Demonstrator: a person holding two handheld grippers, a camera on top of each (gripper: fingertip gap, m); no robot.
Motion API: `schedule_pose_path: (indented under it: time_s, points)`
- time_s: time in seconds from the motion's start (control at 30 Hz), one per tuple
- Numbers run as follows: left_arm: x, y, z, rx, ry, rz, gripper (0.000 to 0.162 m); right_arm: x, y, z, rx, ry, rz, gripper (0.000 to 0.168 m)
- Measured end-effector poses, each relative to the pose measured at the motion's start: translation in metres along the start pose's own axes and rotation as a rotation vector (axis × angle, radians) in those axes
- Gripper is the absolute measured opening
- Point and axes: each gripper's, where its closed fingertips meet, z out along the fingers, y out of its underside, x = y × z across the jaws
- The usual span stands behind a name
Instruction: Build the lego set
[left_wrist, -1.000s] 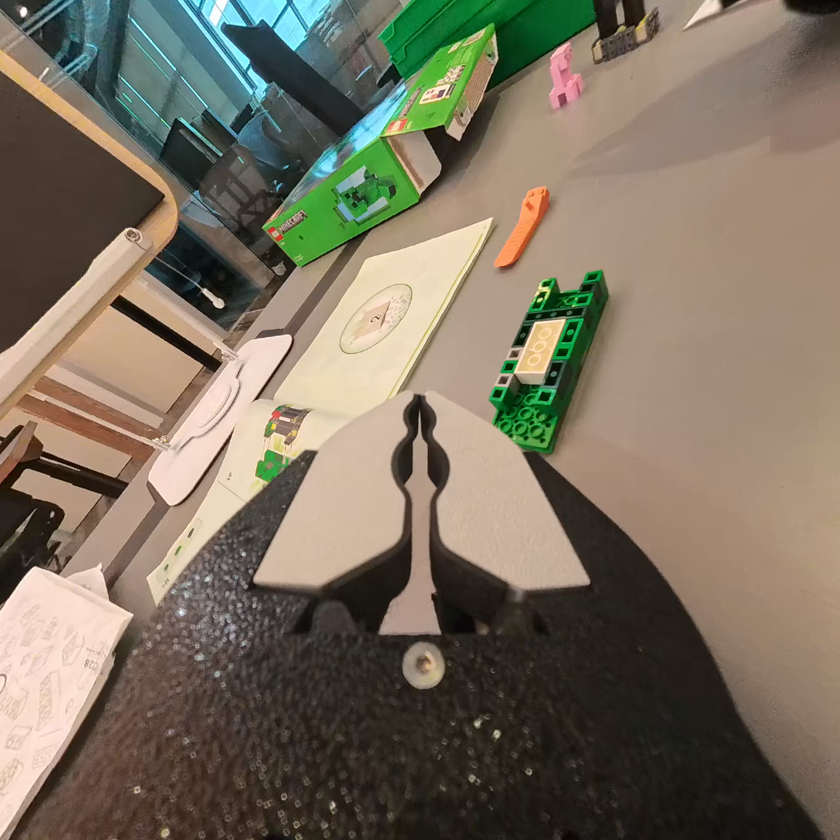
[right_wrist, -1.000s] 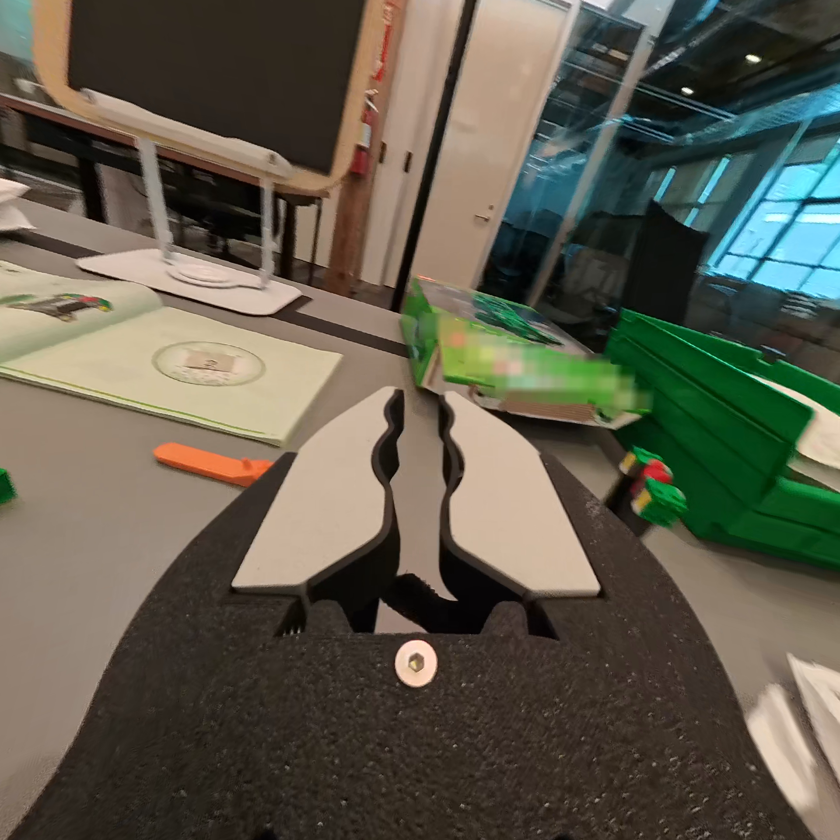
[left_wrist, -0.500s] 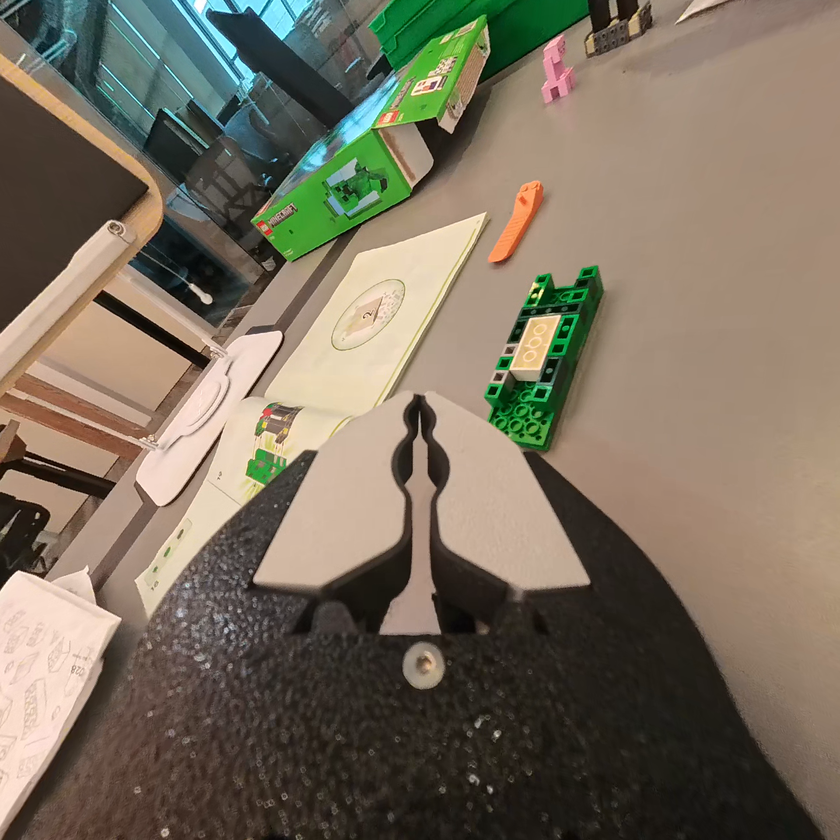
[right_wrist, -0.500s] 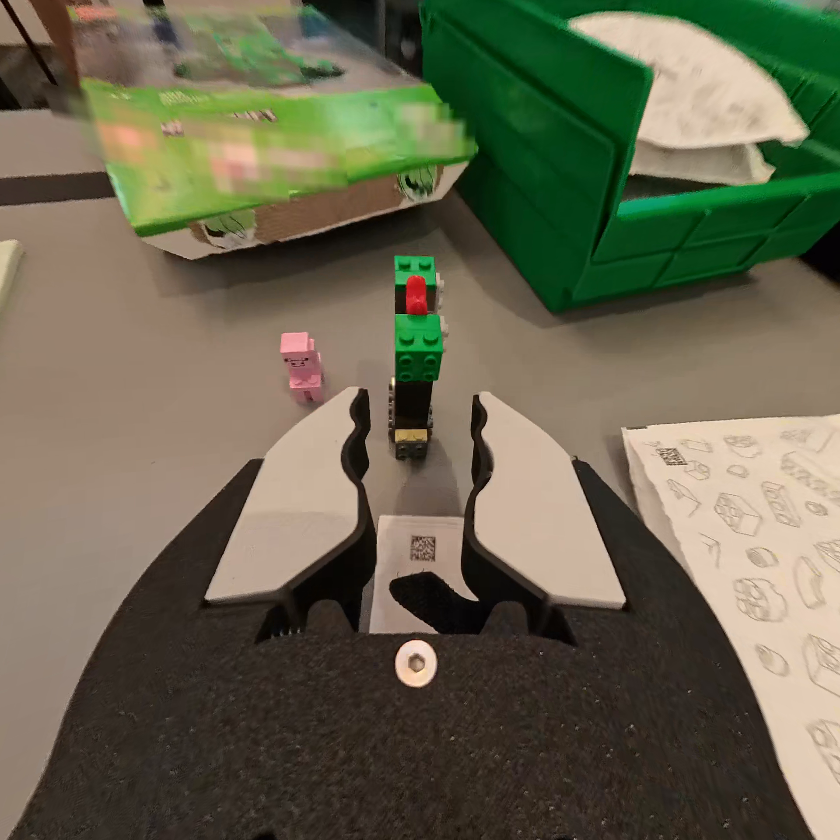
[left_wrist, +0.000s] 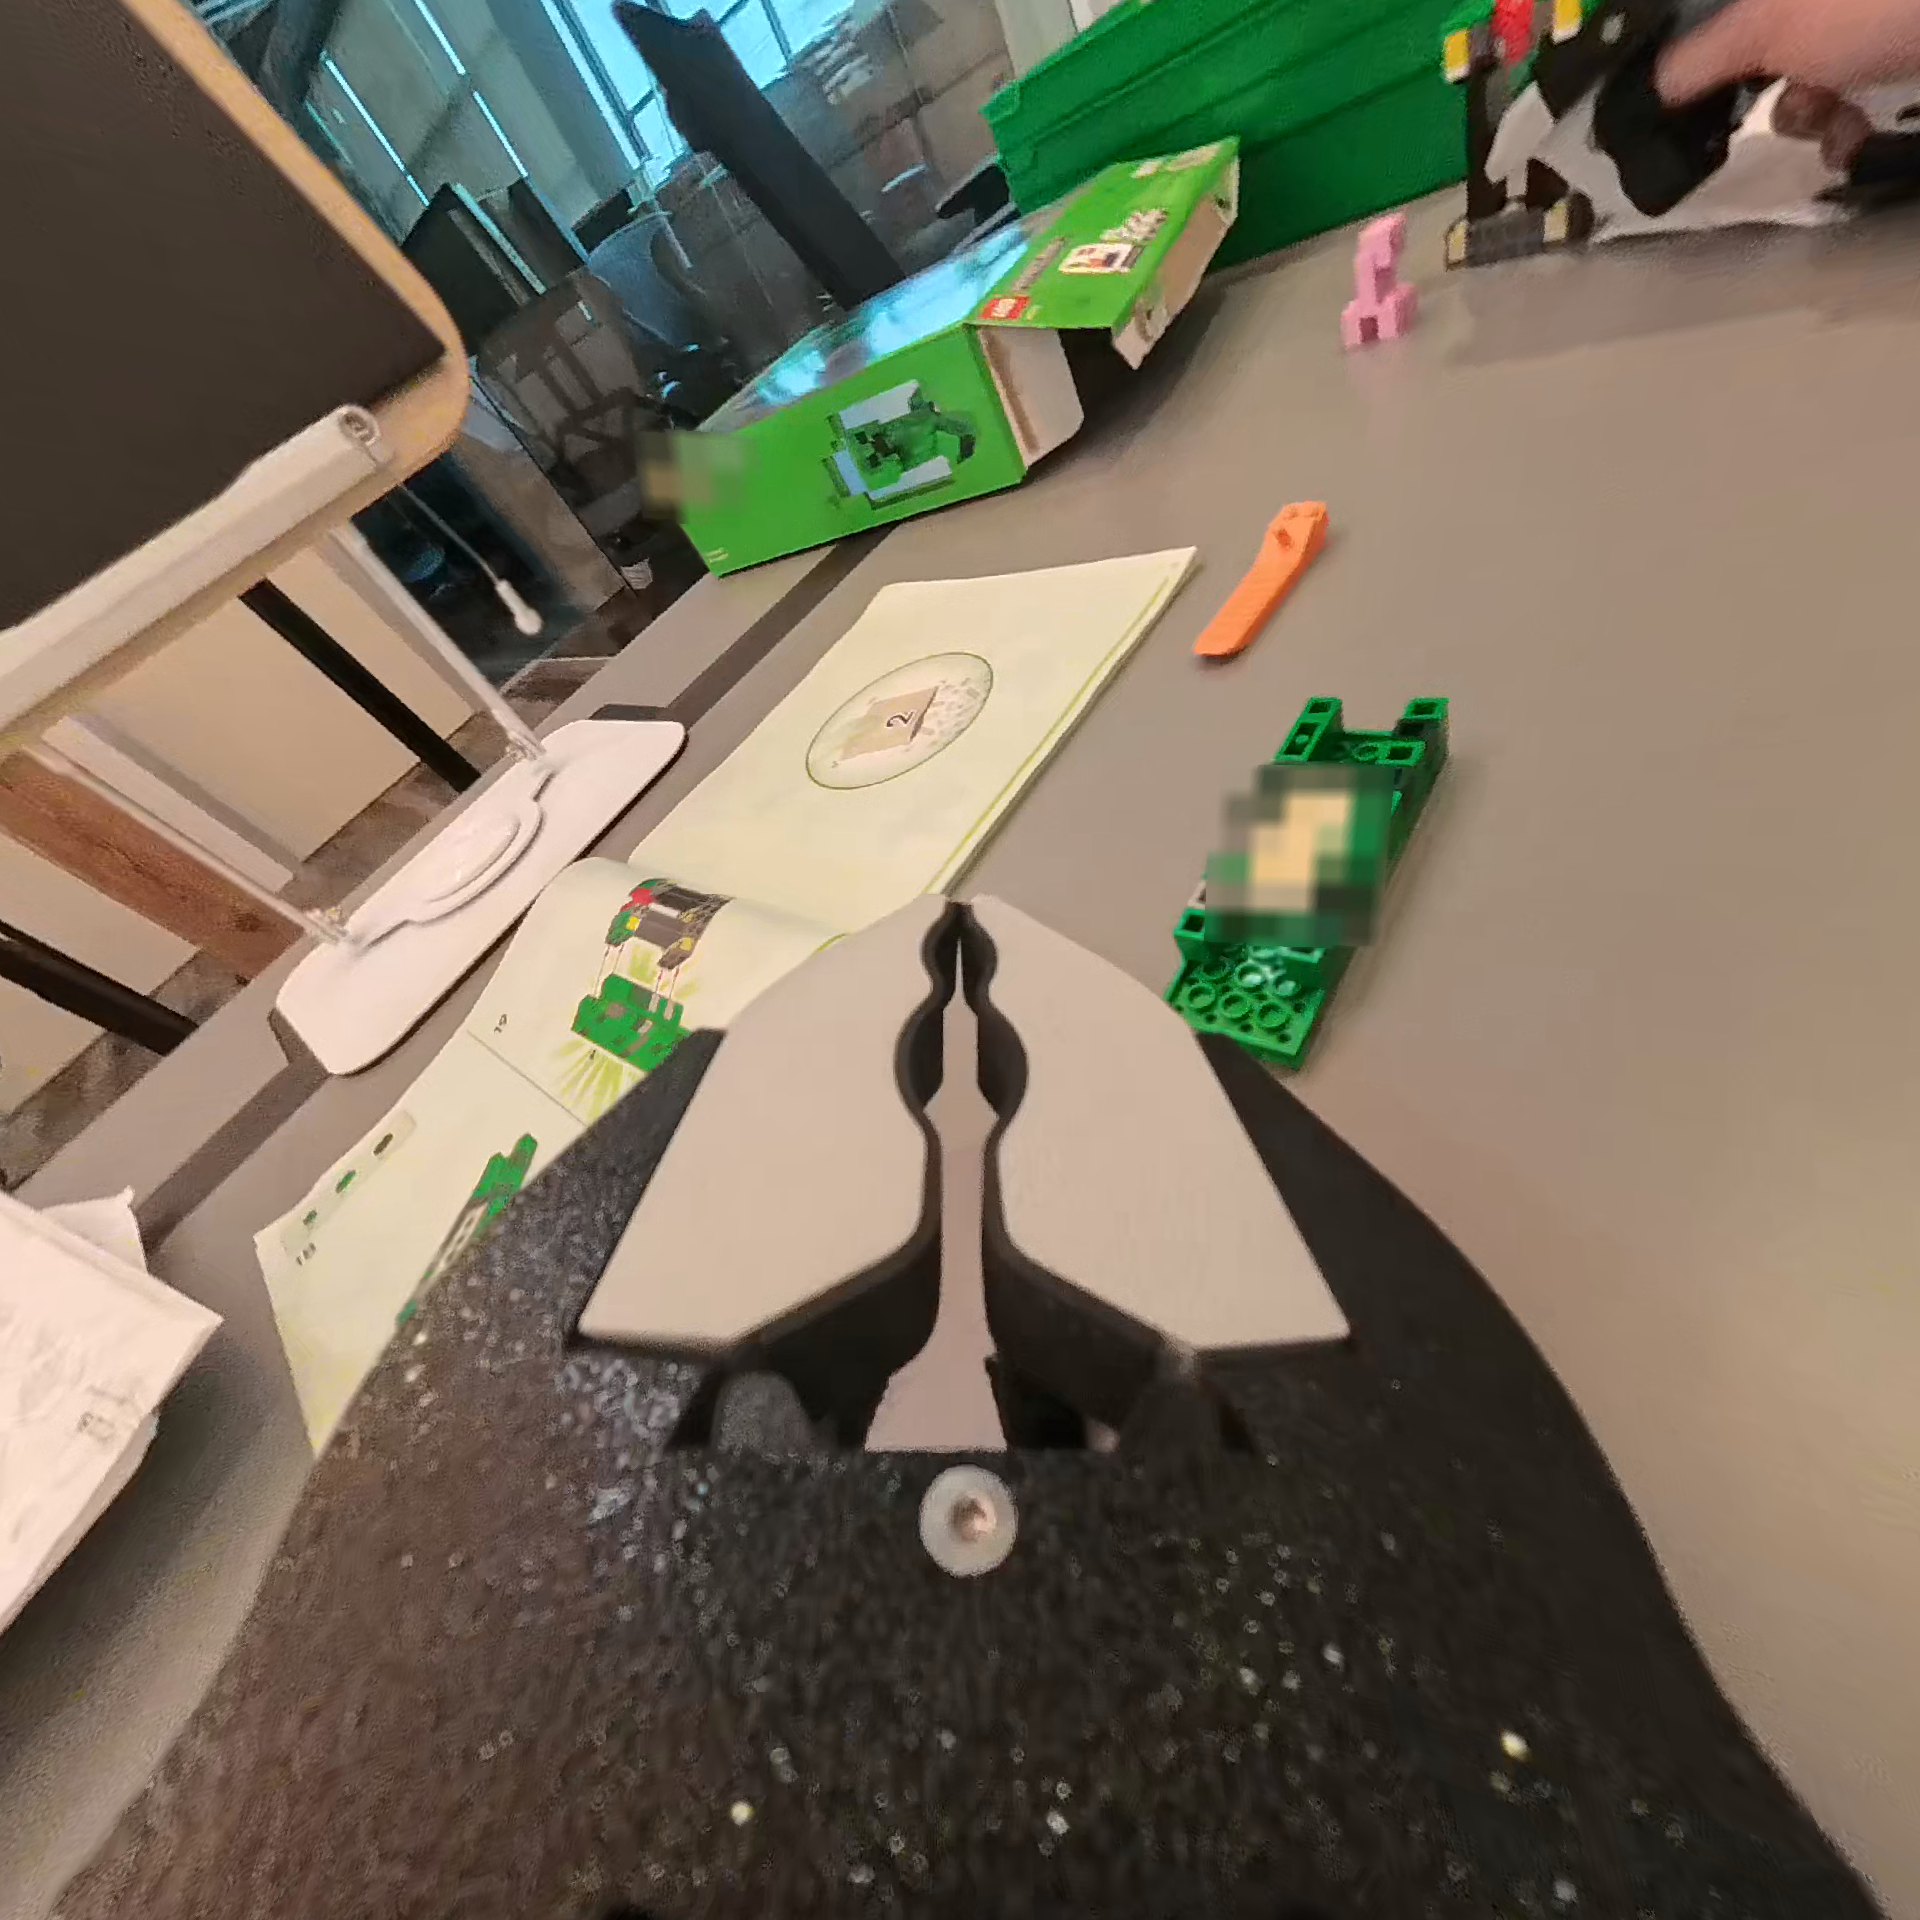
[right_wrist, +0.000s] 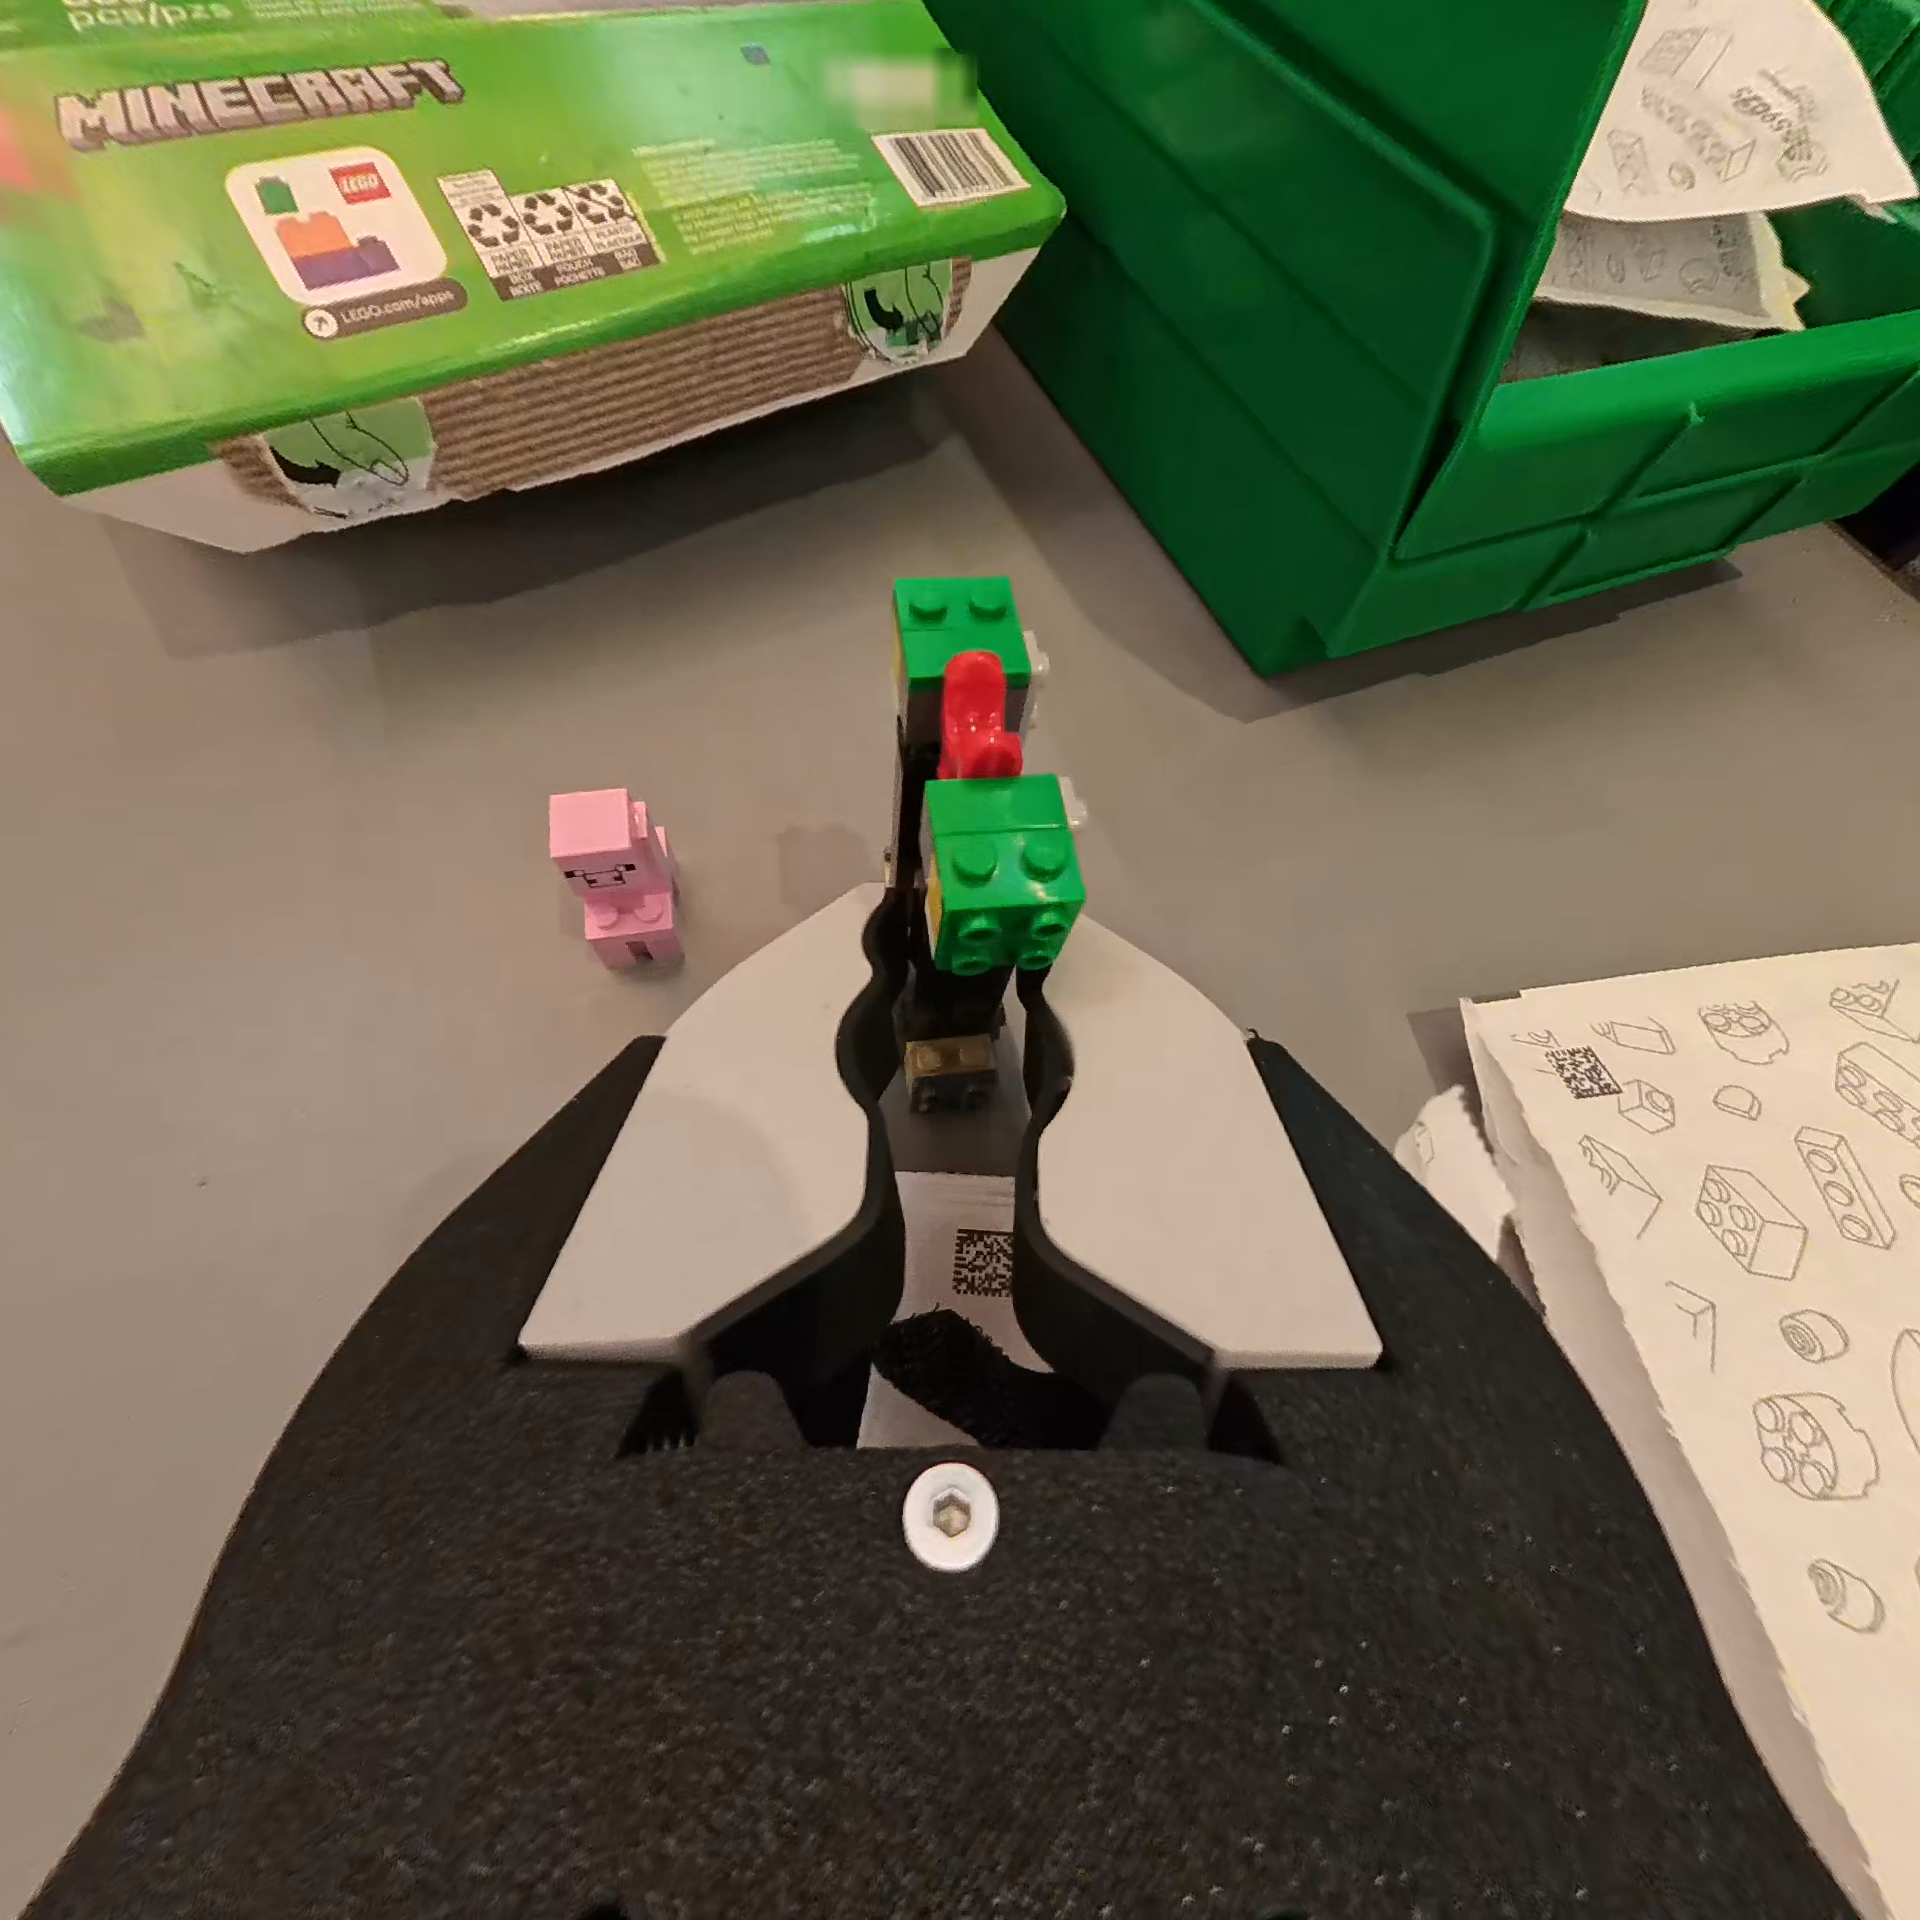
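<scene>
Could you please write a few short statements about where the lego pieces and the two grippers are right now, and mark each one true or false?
1. The right gripper has its fingers on either side of the black lower part of the upright lego figure. True.
2. The left gripper is holding the orange brick separator. False: it is shut on nothing, and the separator lies apart on the table.
3. The pink pig stands to the left of the figure in the right wrist view. True.
4. The green base assembly sits inside the green bin. False: it lies on the table beside the instruction booklet.
</scene>
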Motion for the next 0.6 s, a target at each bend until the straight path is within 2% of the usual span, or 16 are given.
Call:
schedule_pose_path:
  time_s: [0.03, 0.27, 0.4, 0.5, 0.6]
  points:
    - [-0.002, 0.000, -0.001, 0.006, -0.003, -0.017, 0.000, 0.000, 0.000, 0.000, 0.002, 0.001, -0.002, 0.019]
    - [-0.005, -0.001, -0.002, 0.013, -0.009, -0.045, 0.000, -0.006, 0.002, -0.009, 0.017, -0.014, -0.039, 0.017]
    - [-0.010, 0.005, 0.001, -0.075, -0.033, -0.120, 0.000, -0.010, 0.006, -0.018, 0.026, -0.042, -0.037, 0.017]
    - [-0.005, -0.018, 0.001, -0.150, 0.027, -0.239, 0.000, -0.013, 0.005, -0.027, 0.057, -0.058, -0.043, 0.017]
    - [0.009, -0.049, -0.003, -0.304, 0.151, -0.338, 0.000, -0.017, 0.006, -0.034, 0.069, -0.073, -0.054, 0.017]
